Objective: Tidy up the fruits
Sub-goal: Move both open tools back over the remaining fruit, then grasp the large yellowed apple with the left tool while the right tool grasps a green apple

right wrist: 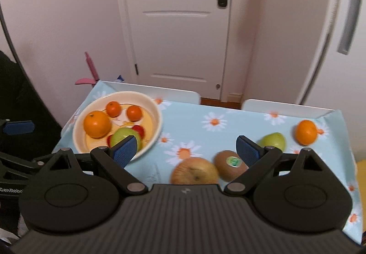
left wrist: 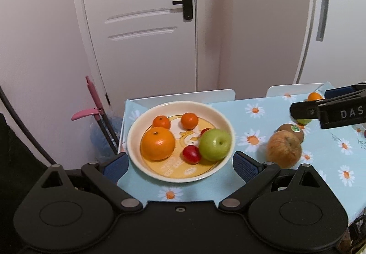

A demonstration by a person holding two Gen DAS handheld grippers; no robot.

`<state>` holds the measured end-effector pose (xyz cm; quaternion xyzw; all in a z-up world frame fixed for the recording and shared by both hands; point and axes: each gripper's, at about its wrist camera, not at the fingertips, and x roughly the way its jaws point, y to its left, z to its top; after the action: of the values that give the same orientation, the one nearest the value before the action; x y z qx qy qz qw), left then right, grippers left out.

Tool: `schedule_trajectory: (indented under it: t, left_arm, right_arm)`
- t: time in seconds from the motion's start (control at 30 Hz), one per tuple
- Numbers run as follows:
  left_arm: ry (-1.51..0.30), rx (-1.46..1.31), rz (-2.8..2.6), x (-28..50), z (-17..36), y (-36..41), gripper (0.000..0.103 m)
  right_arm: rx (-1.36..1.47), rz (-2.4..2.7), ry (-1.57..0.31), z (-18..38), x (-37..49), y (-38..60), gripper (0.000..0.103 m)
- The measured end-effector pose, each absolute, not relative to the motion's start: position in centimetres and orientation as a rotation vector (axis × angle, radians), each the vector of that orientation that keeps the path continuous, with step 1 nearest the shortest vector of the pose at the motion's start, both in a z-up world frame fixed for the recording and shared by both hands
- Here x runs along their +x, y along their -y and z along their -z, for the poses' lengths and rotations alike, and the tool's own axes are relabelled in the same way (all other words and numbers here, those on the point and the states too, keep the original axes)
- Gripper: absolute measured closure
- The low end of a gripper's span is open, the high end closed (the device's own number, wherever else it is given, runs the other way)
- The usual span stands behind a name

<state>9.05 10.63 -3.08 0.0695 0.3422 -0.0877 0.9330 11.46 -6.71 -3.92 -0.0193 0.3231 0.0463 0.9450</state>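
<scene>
The left claw (left wrist: pixel 180 163) is hanging wide apart with nothing in it, right over the near rim of the cream bowl (left wrist: pixel 137 130), which is holding a big orange (left wrist: pixel 157 143), two mandarins, a green apple (left wrist: pixel 215 144) and a red plum (left wrist: pixel 191 154). The right claw (right wrist: pixel 188 149) is also gaping wide and carrying nothing, hovering above the daisy-print bench (right wrist: pixel 201 130), where a brownish apple (right wrist: pixel 194 171), a stickered kiwi (right wrist: pixel 230 164), a green pear (right wrist: pixel 273 140) and a lone mandarin (right wrist: pixel 306 132) are sitting outside the bowl.
</scene>
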Motion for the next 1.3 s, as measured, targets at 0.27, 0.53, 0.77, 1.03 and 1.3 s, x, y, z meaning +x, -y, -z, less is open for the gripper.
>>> schedule_trajectory:
  t: [0.27, 0.53, 0.77, 1.03, 1.3]
  left_arm:
    - [-0.677, 0.137, 0.131, 7.7, 1.9, -6.8, 0.003]
    - [-0.686, 0.114, 0.083, 6.7, 1.9, -1.2, 0.003]
    - [-0.711, 0.090, 0.044, 6.8, 3.4, 3.7, 0.003]
    - [-0.751, 0.085, 0.006, 7.9, 6.5, 7.8, 0.003]
    - [-0.775, 0.093, -0.033, 10.5, 10.2, 10.1, 0.004]
  right_arm:
    - [-0.055, -0.115, -0.654, 3.4, 10.4, 12.2, 0.000]
    - [-0.086, -0.176, -0.671, 3.5, 10.9, 18.2, 0.000]
    - [-0.129, -0.240, -0.689, 4.7, 13.0, 22.6, 0.000]
    - [-0.154, -0.286, -0.723, 7.6, 16.3, 25.7, 0.000]
    - [-0.139, -0.310, -0.754, 10.8, 19.1, 27.3, 0.000]
